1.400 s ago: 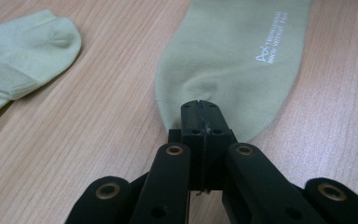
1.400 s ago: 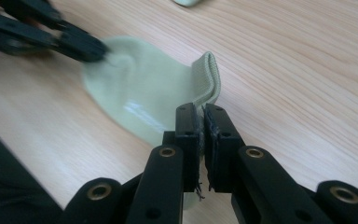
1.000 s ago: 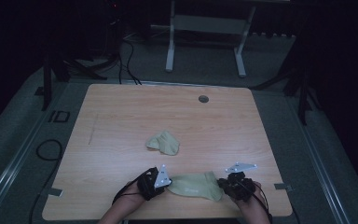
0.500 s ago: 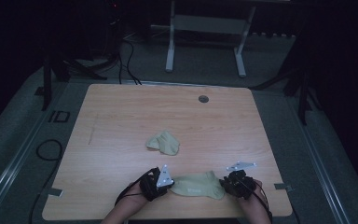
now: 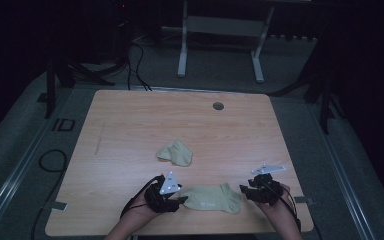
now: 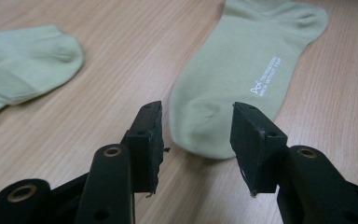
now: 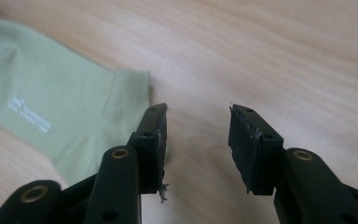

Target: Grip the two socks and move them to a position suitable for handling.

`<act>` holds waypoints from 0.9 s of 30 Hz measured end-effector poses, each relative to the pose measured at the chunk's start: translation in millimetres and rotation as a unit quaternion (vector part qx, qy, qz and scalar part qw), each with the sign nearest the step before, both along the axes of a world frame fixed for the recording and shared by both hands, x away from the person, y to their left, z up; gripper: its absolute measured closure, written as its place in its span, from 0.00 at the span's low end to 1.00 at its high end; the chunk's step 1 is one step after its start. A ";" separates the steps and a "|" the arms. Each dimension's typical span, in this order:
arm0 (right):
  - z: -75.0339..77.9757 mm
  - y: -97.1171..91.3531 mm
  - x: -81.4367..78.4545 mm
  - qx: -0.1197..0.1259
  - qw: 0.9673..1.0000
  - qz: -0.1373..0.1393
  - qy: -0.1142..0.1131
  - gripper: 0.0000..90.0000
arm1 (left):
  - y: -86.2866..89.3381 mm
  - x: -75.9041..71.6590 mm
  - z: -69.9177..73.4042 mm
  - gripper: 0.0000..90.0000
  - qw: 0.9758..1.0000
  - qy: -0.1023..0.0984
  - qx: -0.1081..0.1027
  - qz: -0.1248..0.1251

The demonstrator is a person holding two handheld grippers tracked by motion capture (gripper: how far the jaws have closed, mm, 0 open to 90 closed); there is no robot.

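The flat sock (image 5: 212, 198) lies stretched along the desk's (image 5: 130, 125) near edge; left tool (image 5: 172, 200) and right tool (image 5: 250, 190), jaws just opened, flank its ends, apparently after smoothing it.

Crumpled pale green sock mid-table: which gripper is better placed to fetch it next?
Left, probably. The left gripper sits nearer the crumpled pale green sock, jaws open after releasing the flat sock; the right gripper sits farther off.

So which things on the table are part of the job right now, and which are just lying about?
In the job: flat sock, left gripper, right gripper, both open.
Lying about: crumpled sock, round grommet in the table.
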State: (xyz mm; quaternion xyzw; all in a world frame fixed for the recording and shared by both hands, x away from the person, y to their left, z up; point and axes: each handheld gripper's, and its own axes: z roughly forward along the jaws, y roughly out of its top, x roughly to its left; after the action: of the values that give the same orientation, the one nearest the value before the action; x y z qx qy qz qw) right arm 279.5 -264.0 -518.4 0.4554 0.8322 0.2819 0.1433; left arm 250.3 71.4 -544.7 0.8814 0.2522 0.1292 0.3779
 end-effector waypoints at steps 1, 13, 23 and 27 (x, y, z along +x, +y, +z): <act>2.6 -0.1 2.1 0.003 1.000 0.000 -0.001 0.63 | 2.2 0.0 -0.5 0.60 1.000 0.004 0.000 0.005; 19.1 29.4 31.2 0.000 0.999 0.038 -0.001 0.60 | 48.1 -3.2 -11.5 0.60 0.997 0.016 0.020 0.071; 27.9 91.7 58.6 -0.003 0.996 0.086 0.004 0.60 | 73.4 -11.8 -18.1 0.60 0.997 0.026 0.010 0.078; 32.0 120.1 68.4 -0.008 0.995 0.101 0.009 0.59 | 74.3 -13.6 -20.6 0.60 0.997 0.030 0.012 0.074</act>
State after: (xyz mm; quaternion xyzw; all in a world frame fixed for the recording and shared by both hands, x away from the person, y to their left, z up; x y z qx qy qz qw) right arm 347.9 -144.0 -486.4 0.3706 0.8773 0.2842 0.1108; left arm 236.8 145.7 -565.3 0.8682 0.3261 0.1332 0.3495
